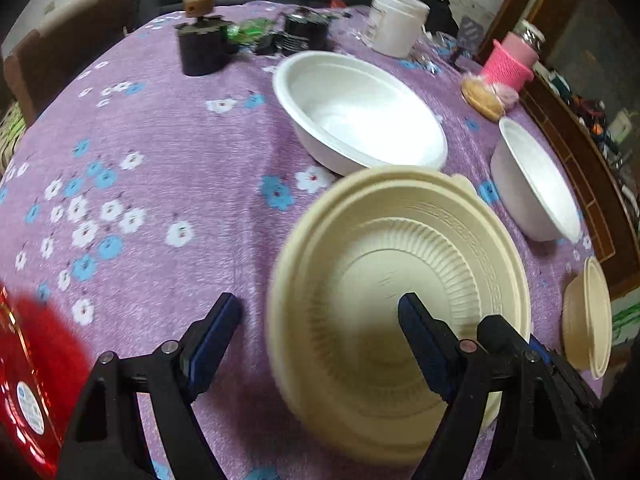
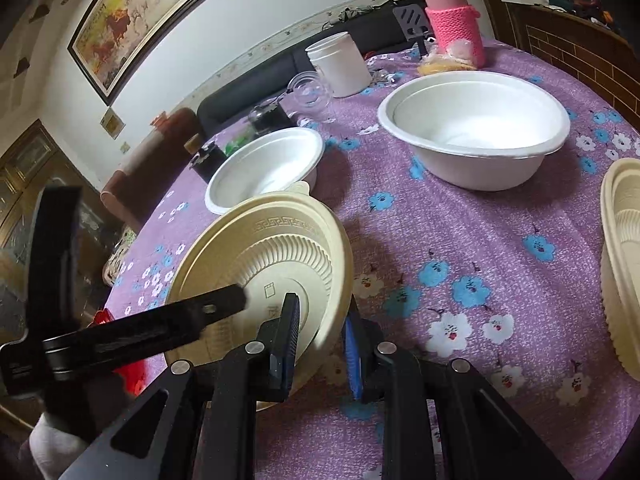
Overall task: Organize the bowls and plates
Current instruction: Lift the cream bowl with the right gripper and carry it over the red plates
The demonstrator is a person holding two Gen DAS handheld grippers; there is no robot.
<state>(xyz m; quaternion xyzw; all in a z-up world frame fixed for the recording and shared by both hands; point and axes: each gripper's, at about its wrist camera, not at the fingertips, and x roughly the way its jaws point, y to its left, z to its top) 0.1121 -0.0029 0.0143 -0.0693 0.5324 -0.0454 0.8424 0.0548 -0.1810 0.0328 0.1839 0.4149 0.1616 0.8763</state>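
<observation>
**Cream plate pinched by the right gripper**

The right gripper (image 2: pixel 322 344) has its jaws nearly closed on the rim of the tilted cream plate (image 2: pixel 264 264). Only the left wrist view shows the left gripper (image 1: pixel 320 320) spread wide, holding nothing, 1 finger over the plate's face. Beyond the jaws sit 2 white bowls (image 2: pixel 474 128) (image 2: pixel 266 168) on the purple floral tablecloth (image 1: pixel 160 160). Only the right wrist view shows a framed painting (image 2: pixel 132 20).
</observation>
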